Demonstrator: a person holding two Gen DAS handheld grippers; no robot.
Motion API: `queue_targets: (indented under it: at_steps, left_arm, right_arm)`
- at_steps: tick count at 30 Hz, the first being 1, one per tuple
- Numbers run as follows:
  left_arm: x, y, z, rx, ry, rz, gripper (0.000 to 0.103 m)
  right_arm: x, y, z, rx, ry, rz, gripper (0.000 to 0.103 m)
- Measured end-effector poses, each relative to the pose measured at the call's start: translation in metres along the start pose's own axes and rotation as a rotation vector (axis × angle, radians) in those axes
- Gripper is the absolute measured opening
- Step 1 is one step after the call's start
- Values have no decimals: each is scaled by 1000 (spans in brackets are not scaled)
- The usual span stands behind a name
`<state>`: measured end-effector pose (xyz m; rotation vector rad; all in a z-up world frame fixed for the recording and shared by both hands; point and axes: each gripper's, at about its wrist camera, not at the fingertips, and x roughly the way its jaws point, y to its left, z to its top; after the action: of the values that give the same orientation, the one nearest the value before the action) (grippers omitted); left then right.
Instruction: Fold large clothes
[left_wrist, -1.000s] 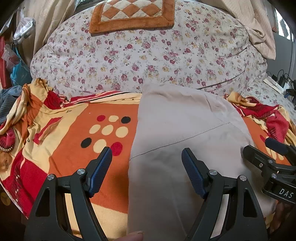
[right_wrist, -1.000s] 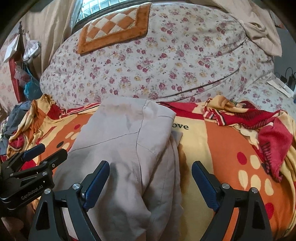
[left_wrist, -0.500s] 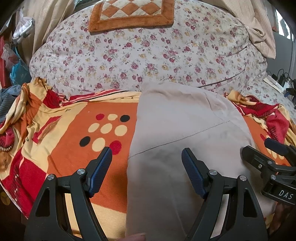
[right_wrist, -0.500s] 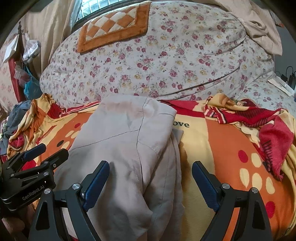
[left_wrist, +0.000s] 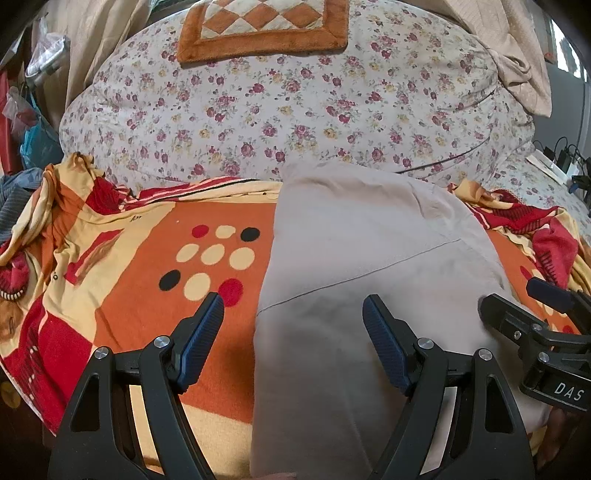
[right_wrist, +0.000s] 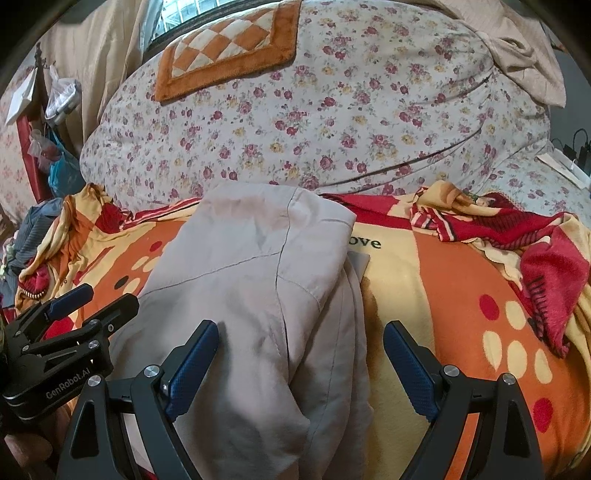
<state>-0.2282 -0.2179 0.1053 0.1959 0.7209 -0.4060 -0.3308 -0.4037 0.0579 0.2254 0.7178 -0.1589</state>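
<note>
Hovering with fingers apart and clamped on nothing, the left gripper (left_wrist: 293, 328) straddles the left edge of one folded beige garment (left_wrist: 369, 266): its right finger is over the cloth, its left finger over the one orange, red and cream blanket (left_wrist: 147, 295) beneath. The right gripper (right_wrist: 301, 356) likewise stands spread wide and empty, its left finger over the garment's right side, its right finger above bare blanket. Beyond both sets of fingertips the garment stretches away to one large floral quilt bundle (left_wrist: 295, 110). One orange checkered mat (left_wrist: 264, 27) lies on top of that bundle, farthest off.
</note>
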Motion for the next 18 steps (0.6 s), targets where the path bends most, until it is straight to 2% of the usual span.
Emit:
queue_targets:
  at_steps: [18]
  left_arm:
    - [6,0,-2,-2,16,3,78]
  right_arm:
    - [5,-3,-1,9,16,8,89]
